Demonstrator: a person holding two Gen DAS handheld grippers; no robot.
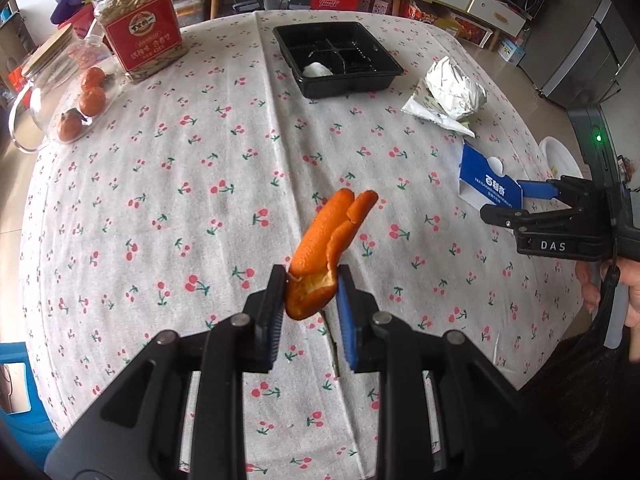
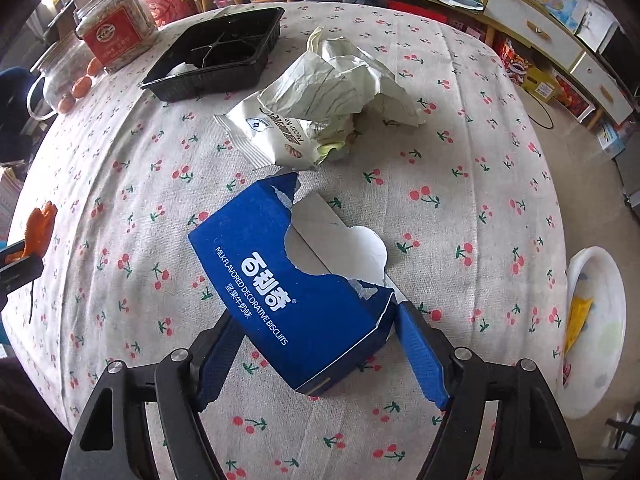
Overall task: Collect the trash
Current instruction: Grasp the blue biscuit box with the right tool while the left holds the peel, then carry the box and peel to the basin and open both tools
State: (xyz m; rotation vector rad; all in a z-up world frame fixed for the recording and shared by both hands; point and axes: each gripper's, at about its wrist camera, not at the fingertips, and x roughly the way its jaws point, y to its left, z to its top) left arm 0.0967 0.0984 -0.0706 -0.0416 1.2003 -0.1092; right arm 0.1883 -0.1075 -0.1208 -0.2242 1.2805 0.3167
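Observation:
My left gripper point(image 1: 312, 292) is shut on an orange peel point(image 1: 324, 248) and holds it above the cherry-print tablecloth point(image 1: 160, 200). The peel also shows at the left edge of the right wrist view point(image 2: 38, 232). My right gripper point(image 2: 316, 320) is open, its fingers on either side of a torn blue biscuit box point(image 2: 296, 296) that lies on the cloth. The box point(image 1: 488, 184) and the right gripper point(image 1: 520, 200) show at the right of the left wrist view. A crumpled white snack wrapper point(image 2: 320, 108) lies just beyond the box.
A black compartment tray point(image 1: 340, 60) sits at the far middle. A red-labelled jar point(image 1: 140, 28) and a glass jar with small oranges point(image 1: 72, 92) stand far left. A white bin point(image 2: 600, 332) with trash stands off the table's right edge. Cabinets line the back.

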